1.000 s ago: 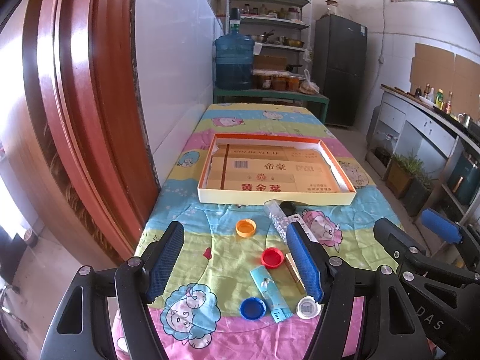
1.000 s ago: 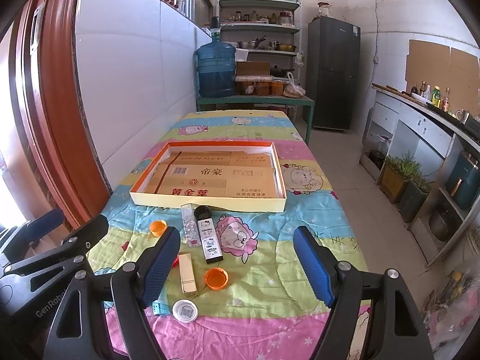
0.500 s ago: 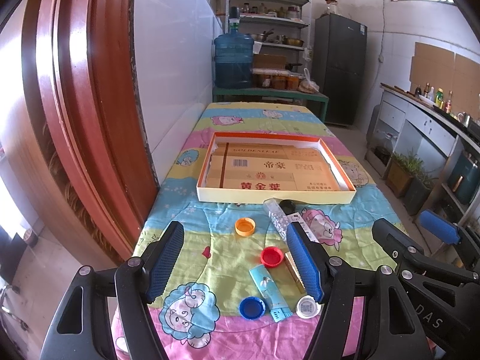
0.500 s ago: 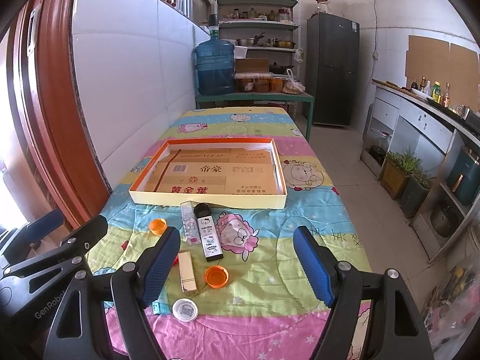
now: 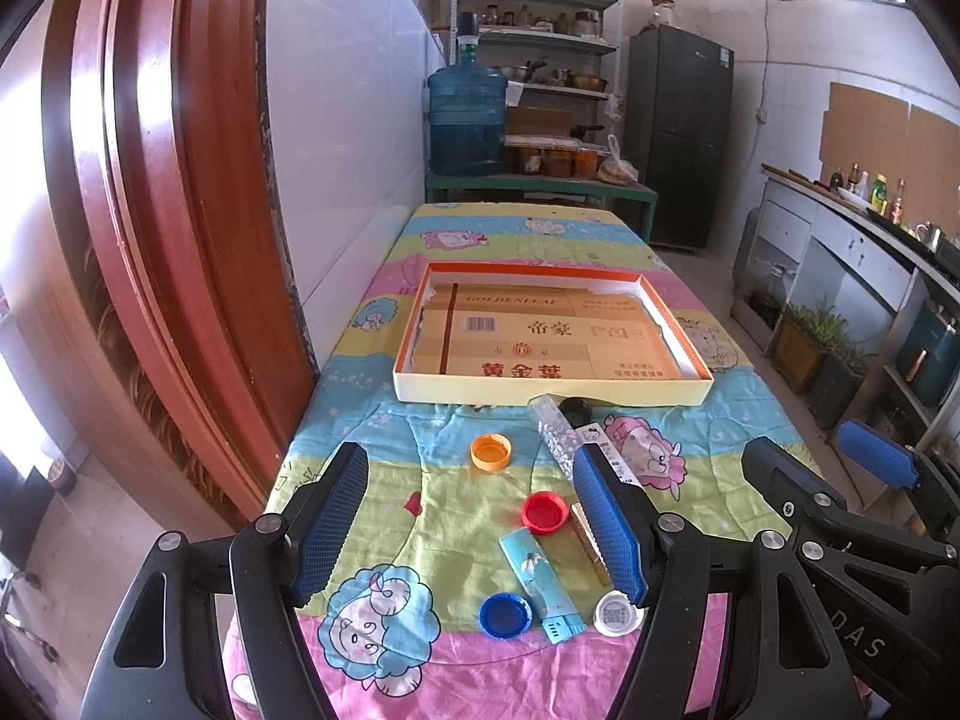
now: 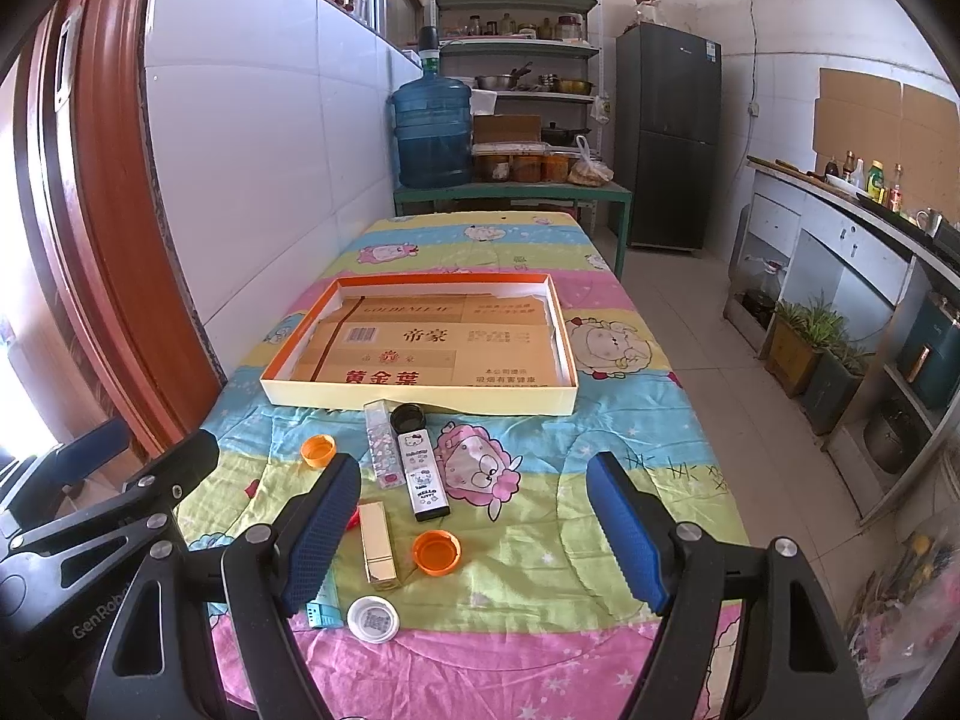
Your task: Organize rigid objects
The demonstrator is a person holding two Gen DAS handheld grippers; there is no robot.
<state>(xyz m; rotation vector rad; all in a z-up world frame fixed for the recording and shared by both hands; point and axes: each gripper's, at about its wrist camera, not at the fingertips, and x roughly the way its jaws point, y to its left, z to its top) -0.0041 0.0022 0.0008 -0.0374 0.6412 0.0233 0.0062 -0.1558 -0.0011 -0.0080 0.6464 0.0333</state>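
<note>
The left tongs [image 5: 471,516] hang spread wide above the near end of the bench [image 5: 528,228], grasping nothing, their blue pads well apart. The right tongs [image 6: 474,525] hang the same way just beside them, spread and empty.

A shallow cardboard tray [image 6: 420,395] with an orange inner rim lies in the middle of the bench on a striped cartoon cloth [image 6: 630,450]; flattened printed card lines its floor and nothing else lies in it.

The loose things sit on the cloth between the tray and the tongs. Just in front of the tray's near wall lie a clear plastic box [image 6: 381,444] and a black lid [image 6: 408,418], with a white Hello Kitty case [image 6: 425,476] touching the lid's near side. To the left is a small orange cap [image 5: 491,452]. Nearer the camera are a red cap [image 5: 544,512], a gold lipstick tube [image 6: 378,552] and a second orange cap [image 6: 437,551]. Closest to the bench edge lie a blue cap [image 5: 505,615], a light blue flat packet [image 5: 540,585] and a white round lid [image 6: 373,618] with a code printed on it
</note>
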